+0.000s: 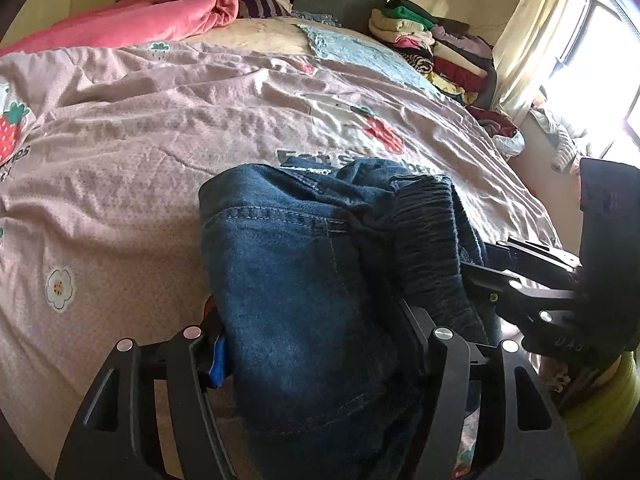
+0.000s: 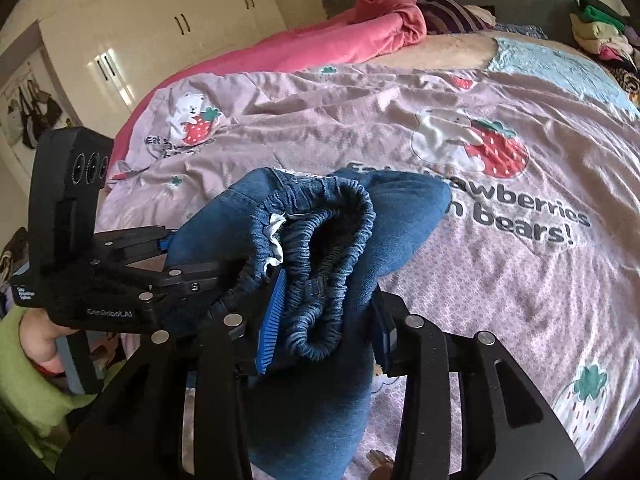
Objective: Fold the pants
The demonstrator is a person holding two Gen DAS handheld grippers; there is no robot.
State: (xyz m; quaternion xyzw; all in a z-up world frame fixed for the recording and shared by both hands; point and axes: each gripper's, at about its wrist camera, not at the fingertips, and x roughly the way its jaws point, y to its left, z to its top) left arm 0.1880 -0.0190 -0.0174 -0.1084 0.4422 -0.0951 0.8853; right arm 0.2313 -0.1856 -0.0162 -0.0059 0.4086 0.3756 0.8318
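Note:
The blue denim pants (image 1: 300, 260) are bunched into a thick bundle over the near edge of the bed (image 1: 140, 140). My left gripper (image 1: 308, 312) is shut on the wide bundle, which fills the gap between its fingers. In the right wrist view the gathered elastic waistband (image 2: 332, 240) of the pants (image 2: 400, 216) sits between the blue pads, and my right gripper (image 2: 328, 316) is shut on it. Denim hangs down below both grippers. Each gripper shows in the other's view, the right gripper (image 1: 484, 264) and the left gripper (image 2: 172, 260), both with their tips buried in the denim.
A pink strawberry-print cover (image 2: 520, 280) spreads over the bed. A pink blanket (image 1: 140, 20) lies bunched at the far end. Folded clothes (image 1: 440, 48) are stacked at the far right by the curtain (image 1: 540, 40). A wardrobe (image 2: 140, 20) stands at left. A green-sleeved hand (image 2: 36, 344) holds the left gripper.

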